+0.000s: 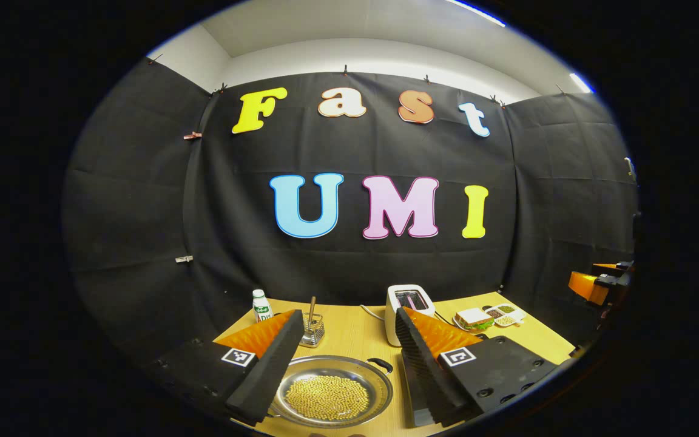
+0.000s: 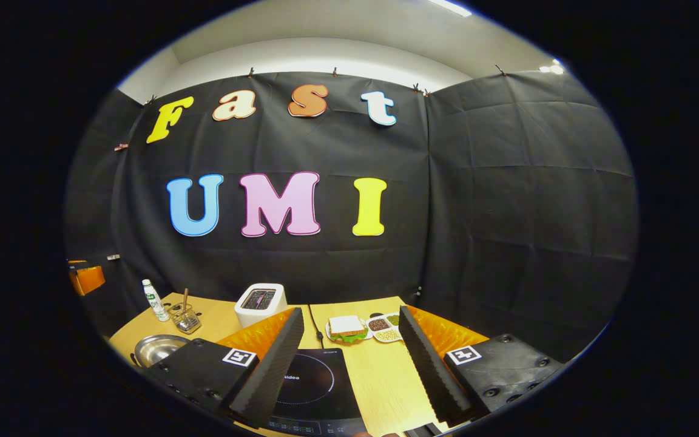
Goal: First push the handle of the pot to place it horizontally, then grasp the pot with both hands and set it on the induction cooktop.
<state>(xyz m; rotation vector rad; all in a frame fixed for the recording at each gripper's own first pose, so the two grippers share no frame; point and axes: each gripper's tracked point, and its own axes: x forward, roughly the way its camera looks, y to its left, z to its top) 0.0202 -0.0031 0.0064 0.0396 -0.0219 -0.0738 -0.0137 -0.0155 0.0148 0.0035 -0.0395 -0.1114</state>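
A shallow steel pot [image 1: 331,391] holding yellow beans rests on the wooden table, with a small black handle [image 1: 381,363] at its far right rim. My left gripper [image 1: 344,337] hangs open above it, one finger on each side, touching nothing. The same pot [image 2: 156,348] shows at the left in the right gripper view. A black induction cooktop [image 2: 316,388] lies flat below my right gripper [image 2: 349,331], which is open and holds nothing. The other gripper [image 1: 598,284] shows at the far right edge of the left gripper view.
At the back of the table stand a white toaster [image 1: 409,303], a small white bottle [image 1: 261,305] and a wire holder with a stick [image 1: 312,328]. A sandwich plate [image 2: 347,328] and a divided dish of beans [image 2: 386,328] sit behind the cooktop.
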